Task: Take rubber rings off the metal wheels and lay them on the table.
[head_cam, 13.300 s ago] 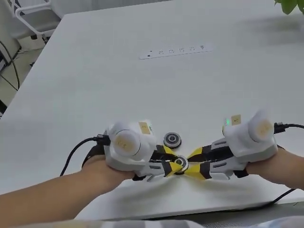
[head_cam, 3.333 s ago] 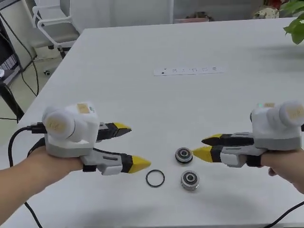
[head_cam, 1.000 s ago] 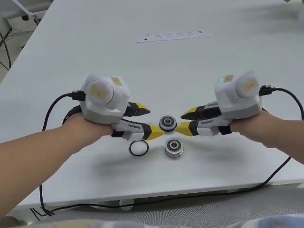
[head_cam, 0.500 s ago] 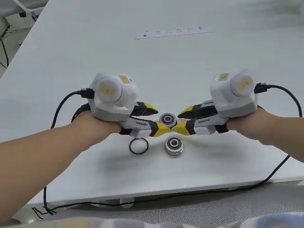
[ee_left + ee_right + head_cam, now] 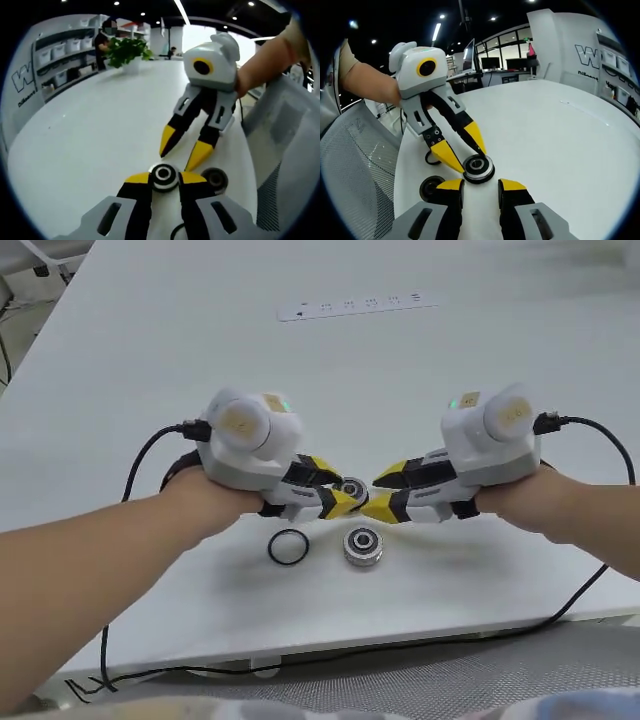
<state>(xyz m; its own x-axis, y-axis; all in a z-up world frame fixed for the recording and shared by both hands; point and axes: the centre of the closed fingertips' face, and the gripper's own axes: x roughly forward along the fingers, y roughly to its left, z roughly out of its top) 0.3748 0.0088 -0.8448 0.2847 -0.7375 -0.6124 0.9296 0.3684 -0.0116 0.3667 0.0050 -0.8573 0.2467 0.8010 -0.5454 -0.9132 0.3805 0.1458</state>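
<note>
A metal wheel point(image 5: 350, 488) point(image 5: 164, 175) point(image 5: 479, 168) with a black rubber ring on its rim sits between the yellow tips of my left gripper point(image 5: 343, 496) point(image 5: 164, 179), which is shut on it just above the white table. My right gripper point(image 5: 378, 490) point(image 5: 481, 185) faces it from the other side, open, its tips a short way from the wheel. A loose black rubber ring point(image 5: 288, 547) lies flat on the table in front of the left gripper. A second wheel point(image 5: 363, 545) point(image 5: 431, 187) lies beside that ring.
A white power strip point(image 5: 358, 306) lies far back on the table point(image 5: 150, 390). Black cables point(image 5: 600, 570) trail from both grippers over the near edge. In the left gripper view a potted plant point(image 5: 127, 50) stands at the far end.
Both grippers have closed in on the upper wheel from either side. The left jaws, open a second ago, now grip the wheel. Ring and second wheel stay put.
</note>
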